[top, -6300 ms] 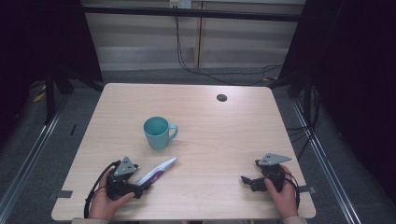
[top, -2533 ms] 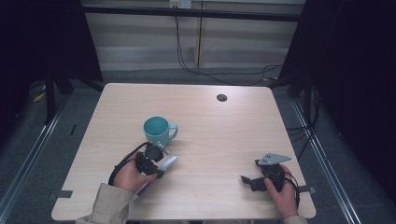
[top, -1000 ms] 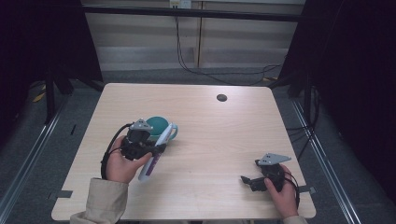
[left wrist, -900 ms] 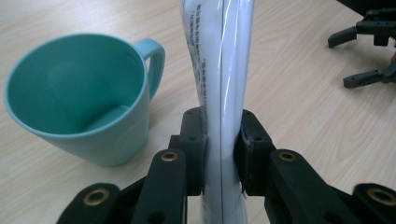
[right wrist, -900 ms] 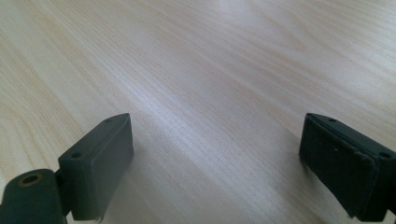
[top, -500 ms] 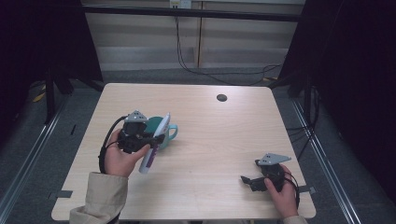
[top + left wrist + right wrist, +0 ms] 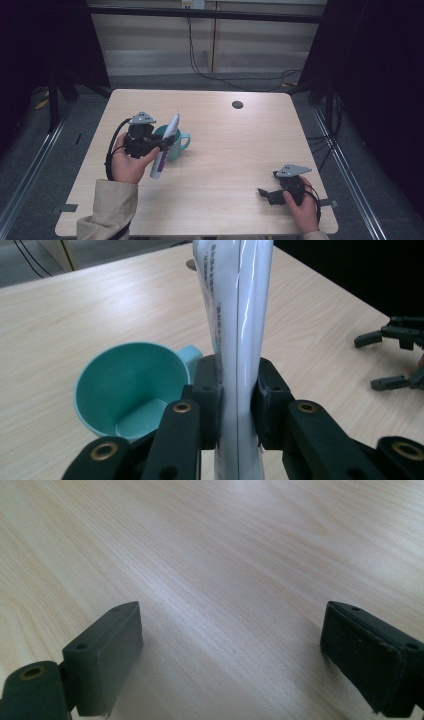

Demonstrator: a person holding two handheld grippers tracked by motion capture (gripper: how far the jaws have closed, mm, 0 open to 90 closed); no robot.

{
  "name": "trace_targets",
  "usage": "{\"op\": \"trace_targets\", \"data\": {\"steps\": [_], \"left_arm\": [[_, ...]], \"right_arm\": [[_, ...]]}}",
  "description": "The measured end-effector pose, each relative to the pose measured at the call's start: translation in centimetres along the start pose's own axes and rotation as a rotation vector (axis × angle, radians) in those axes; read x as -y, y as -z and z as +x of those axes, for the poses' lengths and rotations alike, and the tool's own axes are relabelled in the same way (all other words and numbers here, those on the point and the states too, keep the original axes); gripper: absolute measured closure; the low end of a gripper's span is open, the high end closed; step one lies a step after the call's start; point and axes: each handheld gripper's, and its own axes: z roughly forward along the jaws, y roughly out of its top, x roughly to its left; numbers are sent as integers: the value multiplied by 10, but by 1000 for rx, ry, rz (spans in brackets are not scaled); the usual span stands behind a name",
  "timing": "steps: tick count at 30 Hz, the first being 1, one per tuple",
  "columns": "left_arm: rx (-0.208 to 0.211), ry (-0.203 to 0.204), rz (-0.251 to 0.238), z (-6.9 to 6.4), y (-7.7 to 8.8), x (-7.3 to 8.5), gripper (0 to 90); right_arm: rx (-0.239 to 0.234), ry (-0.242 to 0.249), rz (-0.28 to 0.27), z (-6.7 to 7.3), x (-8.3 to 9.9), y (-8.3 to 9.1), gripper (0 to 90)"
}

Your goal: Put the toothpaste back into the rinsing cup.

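Two grippers: one in each hand, left over the mug, right low near the table's near-right corner.
Left gripper (image 7: pixel 161 144): clamped on the white tube, both pads pressing its sides; in the left gripper view (image 7: pixel 235 405) the tube is pinched in at the grip.
White tube (image 7: pixel 166 145): a squeeze tube with fine print down one face (image 7: pixel 239 315); it stands steeply, tilted a little, its upper end above the jaws and its lower end hanging below them, off the table.
Tube relative to gripper: crosswise between the jaws, held near its middle — more of it rises above the pads than shows under them.
Teal mug (image 7: pixel 175 145): upright on the table, just behind the tube and partly hidden by it; the left gripper view looks into its empty bowl (image 7: pixel 131 385), handle toward the tube.
Left hand (image 7: pixel 127 162): wrapped round the gripper's body, beige sleeve behind it.
Right gripper (image 7: pixel 267 192): jaws spread wide with bare wood between them (image 7: pixel 227 650) — well apart from the mug and the tube.
Table (image 7: pixel 240 145): pale wood, a dark round grommet (image 7: pixel 237 104) near its far edge.
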Motion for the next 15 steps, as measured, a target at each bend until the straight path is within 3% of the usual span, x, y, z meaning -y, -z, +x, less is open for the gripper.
{"op": "trace_targets", "data": {"steps": [15], "left_arm": [[-18, 21, -59, 4, 1, -13, 756]], "right_arm": [[0, 0, 0, 0, 0, 0, 94]]}}
